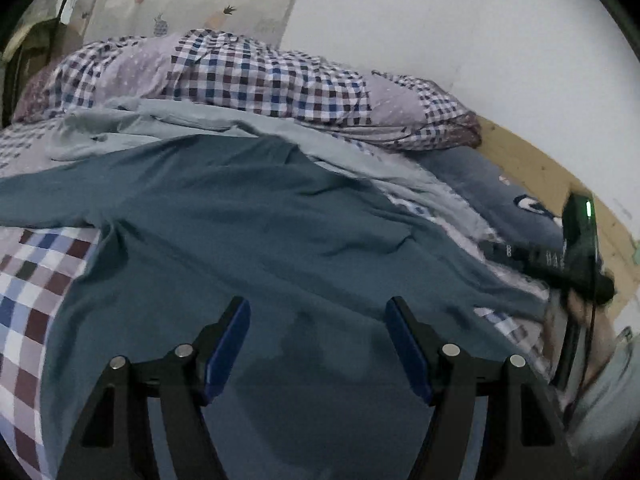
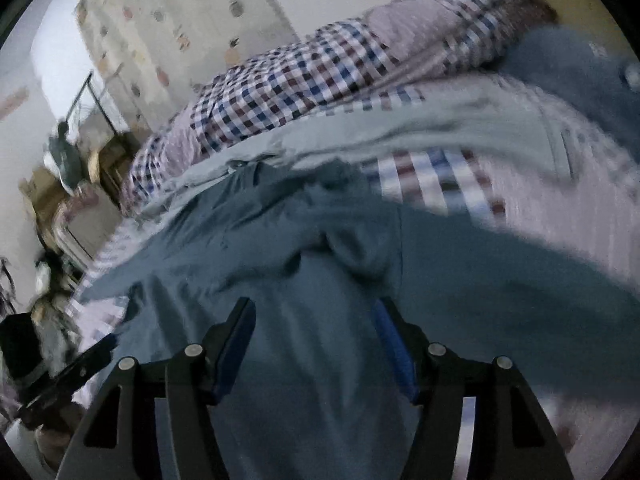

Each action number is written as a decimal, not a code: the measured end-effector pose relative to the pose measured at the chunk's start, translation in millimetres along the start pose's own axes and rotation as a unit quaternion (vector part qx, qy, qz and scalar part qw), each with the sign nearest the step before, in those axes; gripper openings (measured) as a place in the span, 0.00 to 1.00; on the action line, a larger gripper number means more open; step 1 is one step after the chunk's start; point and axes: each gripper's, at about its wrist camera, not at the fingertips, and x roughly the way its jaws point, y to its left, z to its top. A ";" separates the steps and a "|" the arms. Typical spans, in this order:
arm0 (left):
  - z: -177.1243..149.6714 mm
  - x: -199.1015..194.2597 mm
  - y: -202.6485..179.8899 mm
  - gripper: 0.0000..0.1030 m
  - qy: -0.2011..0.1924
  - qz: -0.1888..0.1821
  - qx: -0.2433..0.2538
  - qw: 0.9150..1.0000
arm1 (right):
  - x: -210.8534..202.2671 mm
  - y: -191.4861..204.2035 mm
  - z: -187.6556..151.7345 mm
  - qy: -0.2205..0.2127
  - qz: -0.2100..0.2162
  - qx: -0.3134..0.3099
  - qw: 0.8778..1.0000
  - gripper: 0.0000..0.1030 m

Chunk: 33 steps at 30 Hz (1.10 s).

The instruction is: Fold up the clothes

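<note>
A teal garment [image 1: 248,216] lies spread over the checked bedsheet [image 1: 28,288], one sleeve reaching to the left. My left gripper [image 1: 317,316] hovers just over its near part, open, with nothing between the blue pads [image 1: 228,344]. In the right wrist view the same teal garment [image 2: 320,272] is rumpled into a ridge ahead of my right gripper [image 2: 314,316]. Its jaws stand apart over the cloth and the pads do not press on it. The right gripper's dark body [image 1: 580,240] shows at the garment's right side, with a green light on it.
A pale grey-blue garment [image 1: 168,124] lies behind the teal one. A folded checked quilt [image 1: 240,72] sits along the back of the bed. A dark blue pillow [image 1: 480,184] and a wooden headboard [image 1: 536,168] are to the right. Furniture and clutter [image 2: 68,184] stand beyond the bed's left side.
</note>
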 end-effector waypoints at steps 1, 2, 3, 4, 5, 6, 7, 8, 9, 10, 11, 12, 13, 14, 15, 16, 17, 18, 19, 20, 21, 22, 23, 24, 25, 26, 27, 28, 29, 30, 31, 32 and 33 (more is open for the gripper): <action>0.7 3.8 1.9 0.72 0.001 0.001 0.001 1.000 | 6.5 3.6 14.5 0.003 -0.010 -0.027 1.000 0.61; 1.0 4.8 4.1 0.72 0.000 0.002 0.000 1.000 | 12.5 5.0 26.1 0.005 -0.014 -0.044 0.999 0.59; 1.3 5.7 6.2 0.72 -0.001 0.003 -0.001 1.000 | 22.0 6.9 41.5 0.009 -0.019 -0.064 0.998 0.58; 1.5 6.6 8.4 0.72 -0.002 0.005 -0.002 1.000 | 32.7 8.5 56.4 0.015 -0.026 -0.079 0.996 0.57; 1.8 7.5 10.5 0.72 -0.003 0.006 -0.003 1.000 | 42.7 9.2 67.4 0.022 -0.032 -0.089 0.995 0.55; 2.6 5.4 13.7 0.72 -0.005 0.004 -0.008 1.000 | 55.4 9.8 79.6 0.031 -0.037 -0.098 0.994 0.55; 5.0 8.4 16.5 0.72 -0.004 0.000 -0.016 1.000 | 68.0 10.3 91.7 0.040 -0.042 -0.107 0.993 0.54; 7.5 11.7 19.4 0.72 -0.004 -0.004 -0.025 1.000 | 81.2 10.3 102.7 0.048 -0.047 -0.116 0.991 0.53; 8.7 13.9 22.4 0.72 -0.005 -0.005 -0.032 0.999 | 96.3 9.1 112.0 0.059 -0.053 -0.123 0.989 0.53; 9.9 16.1 25.4 0.72 -0.006 -0.006 -0.039 0.999 | 111.9 6.5 120.1 0.070 -0.058 -0.125 0.988 0.52; 9.8 17.3 26.6 0.72 -0.007 -0.003 -0.037 0.999 | 126.4 2.6 126.4 0.081 -0.061 -0.123 0.987 0.52; 9.7 18.4 27.7 0.72 -0.007 0.000 -0.035 0.999 | 141.4 -1.9 132.3 0.094 -0.063 -0.121 0.986 0.52; 9.6 19.5 28.7 0.72 -0.007 0.004 -0.033 0.999 | 155.2 -6.1 136.7 0.107 -0.067 -0.122 0.985 0.50; 9.7 20.5 29.3 0.72 -0.007 0.006 -0.031 0.999 | 167.3 -10.1 138.9 0.120 -0.074 -0.126 0.982 0.50; 10.2 21.4 30.2 0.72 -0.007 0.009 -0.030 0.999 | 179.5 -14.0 141.1 0.133 -0.081 -0.131 0.979 0.50; 11.3 22.1 32.0 0.72 -0.008 0.009 -0.032 0.999 | 189.0 -17.4 142.0 0.144 -0.085 -0.134 0.977 0.50; 12.2 22.1 33.9 0.72 -0.010 0.008 -0.038 0.999 | 195.1 -19.3 141.0 0.152 -0.084 -0.138 0.975 0.51; 14.4 22.6 36.9 0.72 -0.012 0.003 -0.050 0.999 | 201.4 -20.3 139.7 0.157 -0.083 -0.144 0.974 0.51; 16.0 23.1 39.0 0.72 -0.014 -0.001 -0.059 0.998 | 207.7 -21.4 138.4 0.162 -0.082 -0.149 0.972 0.51; 17.6 23.5 41.1 0.72 -0.016 -0.005 -0.068 0.998 | 214.1 -22.1 137.5 0.167 -0.083 -0.155 0.970 0.51; 19.4 24.0 43.0 0.72 -0.019 -0.009 -0.077 0.997 | 220.6 -22.5 137.0 0.173 -0.086 -0.160 0.968 0.51; 21.1 25.1 44.9 0.72 -0.022 -0.011 -0.085 0.996 | 226.3 -22.3 136.4 0.180 -0.085 -0.163 0.966 0.51; 22.0 26.3 46.0 0.72 -0.023 -0.010 -0.089 0.996 | 229.7 -20.3 136.2 0.184 -0.080 -0.170 0.965 0.42; 22.7 28.6 48.0 0.72 -0.021 -0.006 -0.093 0.995 | 231.6 -17.1 136.6 0.187 -0.071 -0.182 0.963 0.32; 23.0 30.4 49.4 0.72 -0.019 -0.004 -0.095 0.995 | 233.0 -13.1 137.8 0.189 -0.069 -0.196 0.960 0.10; 23.3 32.9 51.4 0.72 -0.016 -0.001 -0.098 0.995 | 233.5 -8.1 140.0 0.191 -0.077 -0.215 0.955 0.04; 23.7 34.1 52.8 0.72 -0.015 0.001 -0.101 0.995 | 234.0 -3.1 142.2 0.193 -0.085 -0.234 0.949 0.03; 24.2 35.9 55.0 0.72 -0.013 0.002 -0.106 0.994 | 234.4 1.5 145.2 0.194 -0.095 -0.252 0.943 0.03; 24.6 36.8 56.4 0.72 -0.012 0.002 -0.109 0.994 | 234.3 5.4 149.9 0.193 -0.109 -0.267 0.938 0.03; 24.8 37.6 57.5 0.72 -0.012 0.002 -0.111 0.994 | 233.6 9.2 155.8 0.189 -0.126 -0.282 0.932 0.03; 25.3 38.1 58.2 0.72 -0.011 0.003 -0.111 0.994 | 232.6 12.8 162.3 0.185 -0.140 -0.294 0.927 0.03; 26.0 38.4 58.6 0.72 -0.011 0.004 -0.110 0.994 | 231.8 15.8 168.7 0.179 -0.154 -0.301 0.924 0.03; 26.9 38.3 58.8 0.72 -0.012 0.005 -0.112 0.994 | 231.9 18.3 175.1 0.170 -0.170 -0.304 0.922 0.03</action>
